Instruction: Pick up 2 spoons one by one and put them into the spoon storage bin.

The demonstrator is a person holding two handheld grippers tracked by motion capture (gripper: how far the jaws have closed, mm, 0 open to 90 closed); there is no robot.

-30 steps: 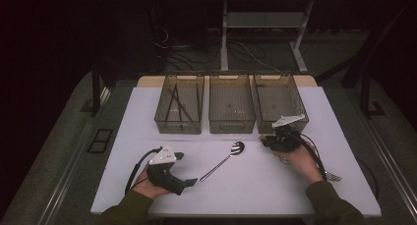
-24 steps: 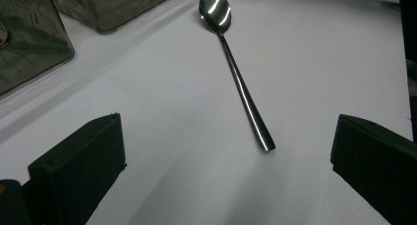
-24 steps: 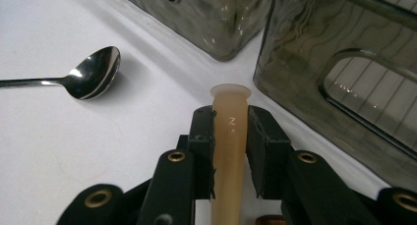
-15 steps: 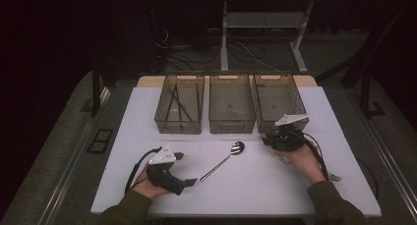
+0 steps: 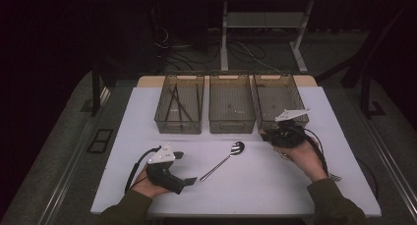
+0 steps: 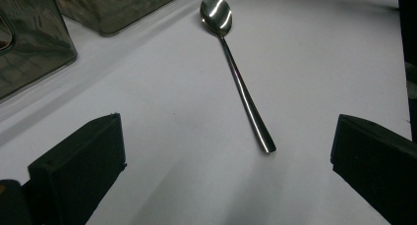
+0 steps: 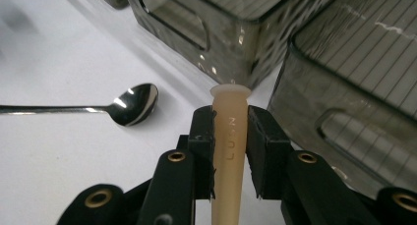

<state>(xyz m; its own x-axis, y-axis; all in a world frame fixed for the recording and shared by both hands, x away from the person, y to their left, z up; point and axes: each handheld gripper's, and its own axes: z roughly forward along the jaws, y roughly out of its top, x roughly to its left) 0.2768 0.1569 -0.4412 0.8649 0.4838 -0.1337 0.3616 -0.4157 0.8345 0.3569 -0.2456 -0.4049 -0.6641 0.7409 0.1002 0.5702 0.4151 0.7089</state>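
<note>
A steel spoon (image 5: 223, 159) lies slantwise on the white table (image 5: 246, 185), its bowl toward the bins. My left gripper (image 5: 183, 167) rests on the table just left of the spoon's handle end, open. In the left gripper view the spoon (image 6: 241, 87) lies ahead and its handle tip reaches in between the wide-apart jaws. My right gripper (image 5: 268, 134) hovers at the front of the right bin (image 5: 280, 102). It is shut on a cream-coloured utensil handle (image 7: 230, 131), whose flared end sticks out past the pads. The spoon's bowl (image 7: 134, 103) lies to its left.
Three smoky translucent bins stand in a row at the back. The left bin (image 5: 179, 109) holds dark thin sticks, and the middle bin (image 5: 232, 107) looks nearly bare. Metal fork-like tines (image 5: 334, 177) show beside the right wrist. The table's front edge is close to both forearms.
My right gripper has risen slightly with the cream handle in it, nearer the right bin's front wall. The left gripper and the spoon have stayed put.
</note>
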